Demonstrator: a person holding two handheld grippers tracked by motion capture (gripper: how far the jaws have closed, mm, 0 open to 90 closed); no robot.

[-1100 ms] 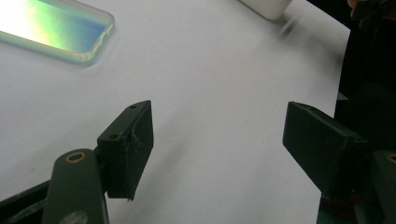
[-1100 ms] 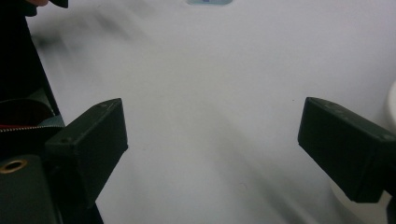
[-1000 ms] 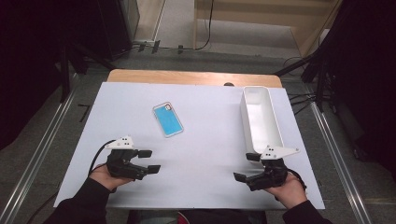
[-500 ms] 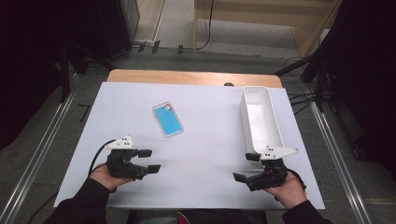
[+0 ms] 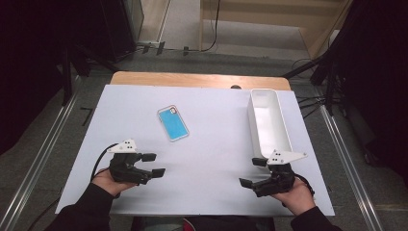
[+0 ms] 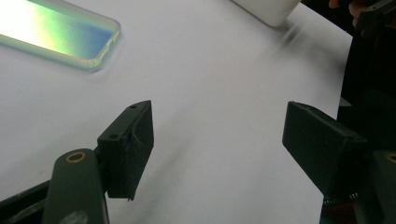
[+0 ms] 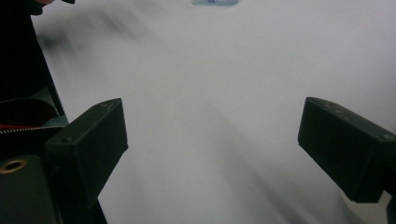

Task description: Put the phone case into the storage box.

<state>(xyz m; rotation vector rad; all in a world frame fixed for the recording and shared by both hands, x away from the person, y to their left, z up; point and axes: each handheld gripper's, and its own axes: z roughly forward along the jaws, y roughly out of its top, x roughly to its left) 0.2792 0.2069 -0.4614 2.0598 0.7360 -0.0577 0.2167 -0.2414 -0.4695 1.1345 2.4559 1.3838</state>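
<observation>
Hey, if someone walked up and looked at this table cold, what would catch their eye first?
Probably the blue phone case, lying flat near the middle of the white table, the one spot of colour. Next, the long white bin along the right side. At the near edge, the left gripper and right gripper are both open and hold nothing.

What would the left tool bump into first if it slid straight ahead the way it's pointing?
Probably nothing soon: the open left tool points across bare white table toward the right tool. The blue phone case lies off to the side of that line. Depth is hard to judge.
</observation>
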